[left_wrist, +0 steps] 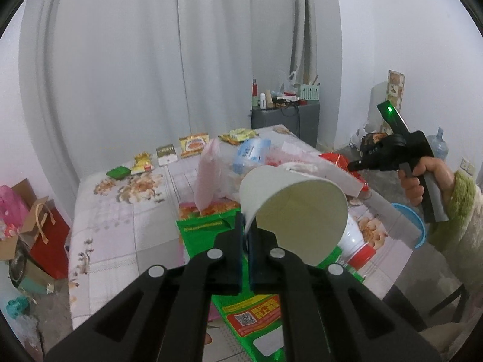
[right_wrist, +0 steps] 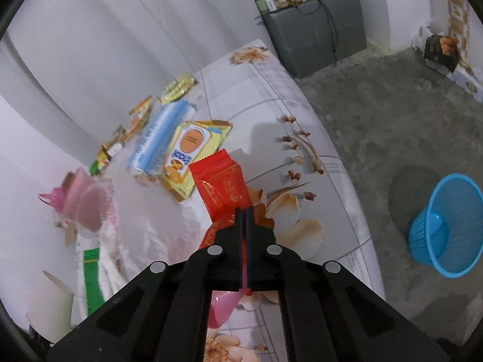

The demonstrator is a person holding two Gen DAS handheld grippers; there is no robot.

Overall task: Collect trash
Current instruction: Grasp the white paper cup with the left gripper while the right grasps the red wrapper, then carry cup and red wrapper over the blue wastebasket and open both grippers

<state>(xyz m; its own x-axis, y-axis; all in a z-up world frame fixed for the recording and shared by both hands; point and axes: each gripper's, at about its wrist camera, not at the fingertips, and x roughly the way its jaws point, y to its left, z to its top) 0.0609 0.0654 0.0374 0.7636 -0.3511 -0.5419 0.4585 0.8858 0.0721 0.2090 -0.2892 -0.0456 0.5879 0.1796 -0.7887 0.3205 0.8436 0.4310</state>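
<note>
In the left wrist view my left gripper (left_wrist: pixel 246 220) is shut on the rim of a white paper cup (left_wrist: pixel 302 208). The cup is tilted, its mouth faces the camera, and it hangs above the table's litter. My right gripper (right_wrist: pixel 244 211) is shut on a red foil wrapper (right_wrist: pixel 223 181), pinching its near end just over the flowered tablecloth (right_wrist: pixel 302 105). The left wrist view also shows that right gripper (left_wrist: pixel 353 166) at the right, in a hand with a green sleeve, with the red wrapper (left_wrist: pixel 335 158) at its tip. The paper cup (right_wrist: pixel 51 304) appears at the lower left of the right wrist view.
A blue mesh waste basket (right_wrist: pixel 446 226) stands on the floor right of the table. On the table lie a blue tissue pack (right_wrist: pixel 157 138), a yellow packet (right_wrist: pixel 190 150), a pink bag (right_wrist: pixel 87 205), a green package (left_wrist: pixel 205 229) and a white bottle (left_wrist: pixel 356 241). A grey cabinet (right_wrist: pixel 314 39) stands behind.
</note>
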